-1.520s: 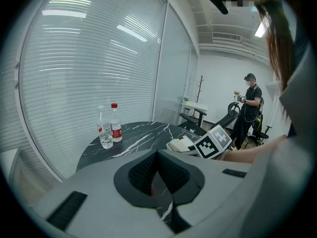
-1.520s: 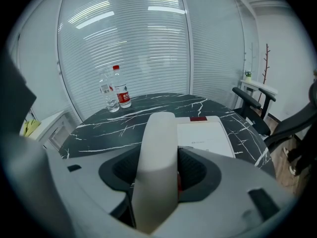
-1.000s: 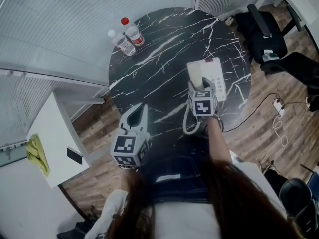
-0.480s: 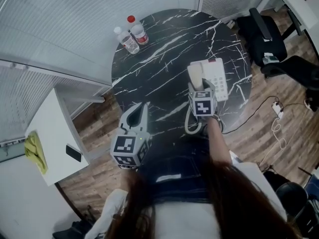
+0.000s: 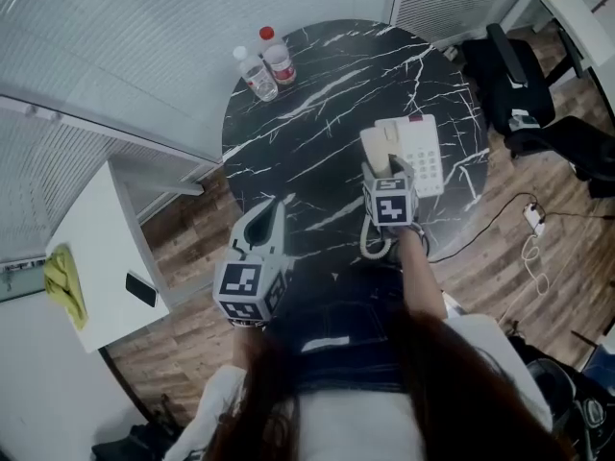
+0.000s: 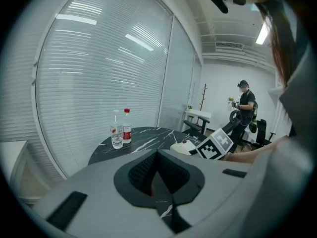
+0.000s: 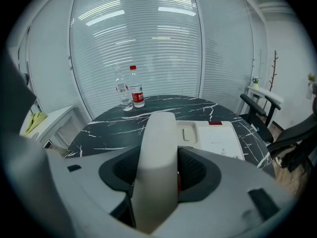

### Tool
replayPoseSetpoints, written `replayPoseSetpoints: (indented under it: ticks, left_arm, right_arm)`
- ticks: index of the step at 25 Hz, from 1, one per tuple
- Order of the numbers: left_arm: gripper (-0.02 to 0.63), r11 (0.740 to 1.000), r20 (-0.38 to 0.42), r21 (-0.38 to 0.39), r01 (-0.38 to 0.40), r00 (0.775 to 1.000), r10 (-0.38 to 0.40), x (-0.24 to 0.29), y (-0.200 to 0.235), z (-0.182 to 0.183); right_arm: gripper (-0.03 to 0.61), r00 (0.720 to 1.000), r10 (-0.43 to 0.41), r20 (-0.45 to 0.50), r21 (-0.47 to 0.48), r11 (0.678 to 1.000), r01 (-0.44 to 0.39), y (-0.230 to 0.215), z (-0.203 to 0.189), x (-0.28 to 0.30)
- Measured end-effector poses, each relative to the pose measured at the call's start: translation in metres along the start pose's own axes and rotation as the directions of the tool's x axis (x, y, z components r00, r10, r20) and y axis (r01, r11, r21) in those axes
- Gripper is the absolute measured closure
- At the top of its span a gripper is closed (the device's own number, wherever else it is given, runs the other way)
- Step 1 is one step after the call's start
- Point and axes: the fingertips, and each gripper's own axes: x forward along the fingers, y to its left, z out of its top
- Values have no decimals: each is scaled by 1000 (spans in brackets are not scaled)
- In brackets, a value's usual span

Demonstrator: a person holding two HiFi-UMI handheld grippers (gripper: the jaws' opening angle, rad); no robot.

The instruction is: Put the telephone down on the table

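The right gripper (image 5: 386, 175) is clamped on the white handset (image 7: 158, 152), whose long axis points to 12 o'clock over the left side of the telephone base (image 5: 423, 157), with bare table (image 5: 307, 128) at its 9 o'clock, while the left gripper (image 5: 261, 230), jaws together and empty, hangs at 7 o'clock.

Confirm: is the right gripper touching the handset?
Touching. In the right gripper view, the right gripper has its jaws closed on both sides of the handset, no gap visible.

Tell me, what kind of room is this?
Probably an office meeting room: a white push-button desk telephone sits on a round black marble-look table, black swivel office chairs stand beside it, and slatted white blinds cover the glass walls.
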Motion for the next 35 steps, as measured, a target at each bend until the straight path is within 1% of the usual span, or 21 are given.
replayPoseSetpoints:
  ticks: [15,22,35]
  left_arm:
    - [614,1000,6,-13,-21,1000,21,-15,12,-6]
    - [614,999,27,-20,-43,999,44,-22,19,-6]
    - [614,996,32,-55,-64,997,66,-32,29,-13]
  right_arm:
    - [348,999,37,-8,-28,999,-37,28,-1,-4]
    - [348,999,50,-18,-51,997,-51,37,-2,-1]
    - [348,996,80,-31,-83,993,-83,57,-3,2]
